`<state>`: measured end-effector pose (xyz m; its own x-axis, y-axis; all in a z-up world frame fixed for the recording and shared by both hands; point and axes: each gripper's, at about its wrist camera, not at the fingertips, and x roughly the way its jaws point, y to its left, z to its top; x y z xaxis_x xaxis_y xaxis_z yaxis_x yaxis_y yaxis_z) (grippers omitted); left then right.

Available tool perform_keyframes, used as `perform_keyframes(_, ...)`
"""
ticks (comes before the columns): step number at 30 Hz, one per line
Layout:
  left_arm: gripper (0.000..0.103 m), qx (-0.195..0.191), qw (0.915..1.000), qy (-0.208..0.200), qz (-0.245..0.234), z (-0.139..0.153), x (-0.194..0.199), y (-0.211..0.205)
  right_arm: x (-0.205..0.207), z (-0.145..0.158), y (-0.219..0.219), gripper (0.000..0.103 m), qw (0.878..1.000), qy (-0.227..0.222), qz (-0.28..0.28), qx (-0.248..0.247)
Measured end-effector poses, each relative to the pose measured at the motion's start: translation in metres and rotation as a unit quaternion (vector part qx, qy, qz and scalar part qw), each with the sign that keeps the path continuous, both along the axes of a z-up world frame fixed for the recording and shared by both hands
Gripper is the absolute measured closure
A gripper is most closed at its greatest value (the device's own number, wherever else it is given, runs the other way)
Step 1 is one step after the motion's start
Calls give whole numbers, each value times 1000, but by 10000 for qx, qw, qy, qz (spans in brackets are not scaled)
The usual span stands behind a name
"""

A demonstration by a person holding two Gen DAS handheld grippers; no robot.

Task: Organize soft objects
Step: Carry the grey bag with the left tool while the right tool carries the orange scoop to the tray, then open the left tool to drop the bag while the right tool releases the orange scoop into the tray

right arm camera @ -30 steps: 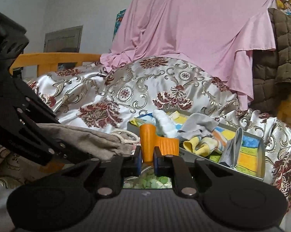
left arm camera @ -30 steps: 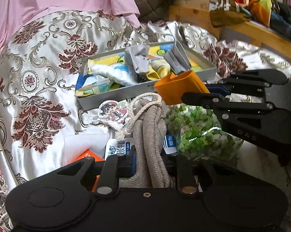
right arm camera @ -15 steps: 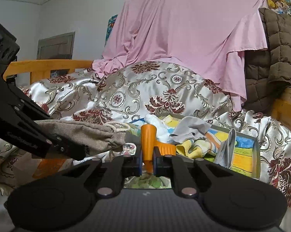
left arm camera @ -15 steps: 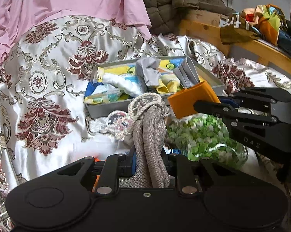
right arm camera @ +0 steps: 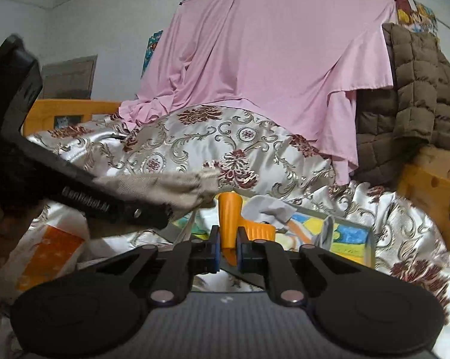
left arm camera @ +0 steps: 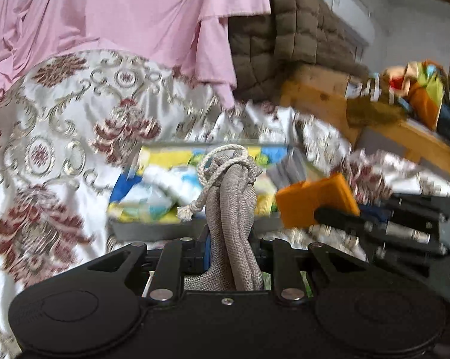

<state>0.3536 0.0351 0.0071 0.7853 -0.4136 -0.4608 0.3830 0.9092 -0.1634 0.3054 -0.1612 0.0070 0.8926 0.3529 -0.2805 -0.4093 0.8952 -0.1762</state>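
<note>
My left gripper [left arm camera: 231,251] is shut on a grey-beige drawstring pouch [left arm camera: 232,209] with a white cord, held up in the air; the pouch also shows in the right wrist view [right arm camera: 159,188]. My right gripper [right arm camera: 228,248] is shut on a folded orange cloth [right arm camera: 229,218], which also shows in the left wrist view [left arm camera: 314,202], to the right of the pouch. Beyond both lies a grey tray [left arm camera: 153,230] with a colourful lining, holding several folded soft items; it also shows in the right wrist view [right arm camera: 370,239].
A floral satin bedspread [left arm camera: 60,149] covers the bed, with a pink sheet [right arm camera: 270,59] draped behind. A brown quilted jacket [right arm camera: 419,89] hangs on a wooden frame [left arm camera: 320,95] at the right. An orange-and-white packet [right arm camera: 51,248] lies low at the left.
Both grippers have risen with their loads, so the tray now sits lower and behind them. The green-patterned bag and the packets below have dropped out of the left wrist view.
</note>
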Motion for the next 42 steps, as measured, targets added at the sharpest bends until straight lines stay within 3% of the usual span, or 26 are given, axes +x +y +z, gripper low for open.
perform_keyframes(8, 81, -364, 9984, -422, -97, 7, 44, -14, 21, 24, -1, 92, 9986, -248, -186, -424)
perform_keyframes(16, 81, -884, 9941, -609, 173, 11, 107, -28, 72, 51, -2, 92, 9962, -357, -317, -734)
perform_keyframes(21, 81, -982, 9936, -460, 329, -1, 141, -38, 126, 52, -3, 92, 9954, -177, -482, -811)
perform_keyframes(29, 81, -1207, 9899, 323, 668, -25, 187, -46, 206, 32, -24, 92, 9899, 843, -1068, -388)
perform_keyframes(42, 79, -1150, 9888, 753, 585, -56, 190, -46, 217, -6, -17, 91, 9830, 1354, -1083, -602)
